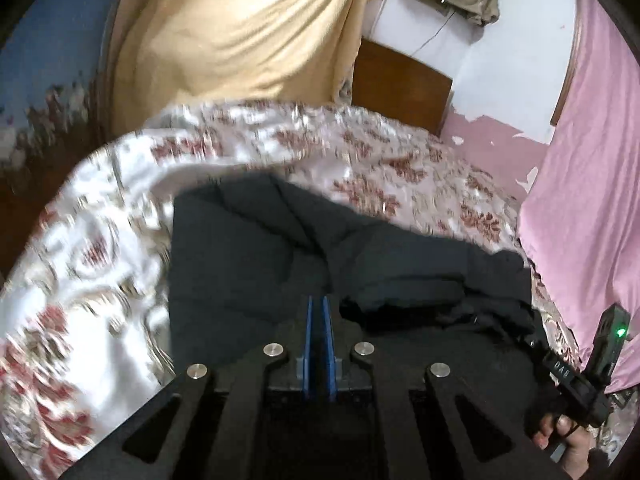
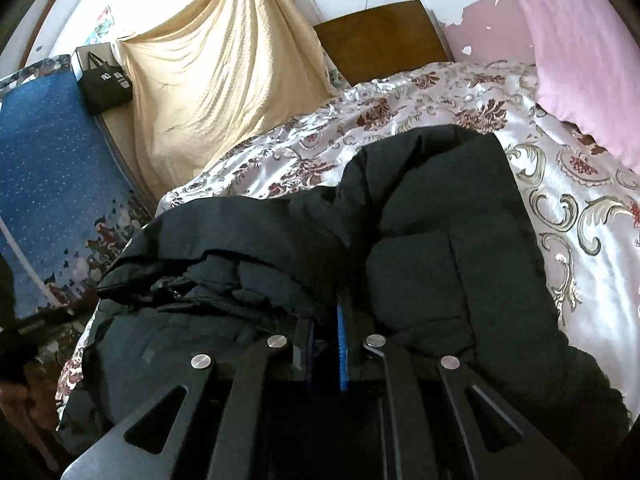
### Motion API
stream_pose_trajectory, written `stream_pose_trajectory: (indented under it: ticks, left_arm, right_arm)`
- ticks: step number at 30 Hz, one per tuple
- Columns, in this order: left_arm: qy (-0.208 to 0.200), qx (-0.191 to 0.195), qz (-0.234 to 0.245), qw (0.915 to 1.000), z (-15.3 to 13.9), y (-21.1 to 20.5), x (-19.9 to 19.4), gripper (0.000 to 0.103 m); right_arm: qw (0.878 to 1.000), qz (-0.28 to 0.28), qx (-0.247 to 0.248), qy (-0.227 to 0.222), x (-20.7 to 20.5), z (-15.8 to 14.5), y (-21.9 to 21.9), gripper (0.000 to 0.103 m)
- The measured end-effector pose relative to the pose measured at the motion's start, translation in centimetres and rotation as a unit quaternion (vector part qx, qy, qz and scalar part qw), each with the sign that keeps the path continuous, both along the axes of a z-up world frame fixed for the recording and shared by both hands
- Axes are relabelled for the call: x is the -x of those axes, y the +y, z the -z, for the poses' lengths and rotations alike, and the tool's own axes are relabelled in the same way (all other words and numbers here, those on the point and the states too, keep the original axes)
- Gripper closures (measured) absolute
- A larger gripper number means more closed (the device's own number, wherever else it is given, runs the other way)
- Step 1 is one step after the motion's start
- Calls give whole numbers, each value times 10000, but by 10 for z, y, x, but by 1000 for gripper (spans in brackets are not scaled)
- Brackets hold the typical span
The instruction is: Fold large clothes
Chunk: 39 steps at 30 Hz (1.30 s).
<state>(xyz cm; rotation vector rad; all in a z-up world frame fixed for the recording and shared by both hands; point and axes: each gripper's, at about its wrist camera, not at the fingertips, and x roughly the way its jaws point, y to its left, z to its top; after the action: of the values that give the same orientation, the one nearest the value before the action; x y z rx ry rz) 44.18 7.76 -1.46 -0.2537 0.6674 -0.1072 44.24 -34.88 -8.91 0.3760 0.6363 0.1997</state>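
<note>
A black padded jacket (image 1: 256, 264) lies bunched on the flowered satin bedspread (image 1: 100, 240). My left gripper (image 1: 318, 300) points down onto it. Its blue pads (image 1: 308, 332) stand almost together, and a fold of the jacket runs up to their tips. In the right wrist view the jacket (image 2: 440, 240) is heaped in thick folds across the bedspread (image 2: 580, 216). My right gripper (image 2: 332, 312) is sunk into it, shut on a fold. Only one blue pad (image 2: 342, 344) shows; cloth hides the other finger. A person's hand (image 1: 568, 444) shows at the lower right of the left wrist view.
A cream cloth (image 2: 212, 80) hangs behind the bed. A wooden headboard (image 2: 380, 36) stands at the far end, and a pink cloth (image 2: 580, 60) lies along the right side. A blue patterned cover (image 2: 52, 176) and a black bag (image 2: 104, 84) are to the left.
</note>
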Motion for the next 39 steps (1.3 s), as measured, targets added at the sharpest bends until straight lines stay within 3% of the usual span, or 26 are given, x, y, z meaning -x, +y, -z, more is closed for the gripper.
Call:
stream_pose_trajectory:
  ticks: [5, 7, 8, 10, 13, 16, 20, 23, 25, 29, 32, 36, 39]
  left_arm:
    - [-8, 362, 344, 9988, -22, -23, -46, 65]
    - [265, 444, 393, 9979, -14, -37, -73, 65]
    - [612, 490, 515, 9956, -2, -45, -91, 69]
    - [1027, 182, 615, 9926, 21, -58, -99, 76]
    - [776, -151, 728, 9942, 35, -64, -87, 78]
    - [657, -157, 764, 9948, 43, -63, -79, 78]
    - [466, -350, 775, 9953, 46, -67, -74, 78]
    - [412, -268, 805, 9955, 49, -63, -73, 78]
    - [352, -267, 859, 9953, 51, -63, -73, 78]
    - [129, -387, 879, 9953, 58, -68, -65, 78]
    - [98, -609, 803, 9949, 68, -75, -68, 78]
    - [111, -398, 818, 9958, 69, -68, -72, 77]
    - [-17, -97, 790, 9968, 51, -52, -50, 76]
  right_arm:
    - [9998, -12, 183, -60, 7, -4, 7, 95]
    - [9996, -40, 264, -42, 7, -5, 10, 95]
    - [9995, -68, 308, -25, 7, -6, 10, 95]
    - [9985, -229, 497, 81, 8, -11, 14, 93]
    - [9960, -326, 831, 54, 18, -37, 12, 91]
    - [9930, -258, 1110, -303, 23, -74, 11, 89]
    - [9881, -951, 1200, -135, -35, -96, 44, 84]
    - [9830, -1229, 1312, 366, -79, -77, 69, 84]
    - [9816, -1312, 1269, 563, -81, -57, 71, 84]
    - [9792, -1388, 1475, 142, -47, -19, 70, 83]
    - [9719, -1290, 1969, 14, -45, -3, 85, 83]
    - [9783, -1257, 1641, 135, -57, 1, 77, 85]
    - [9823, -1233, 1397, 201, -44, -14, 68, 83]
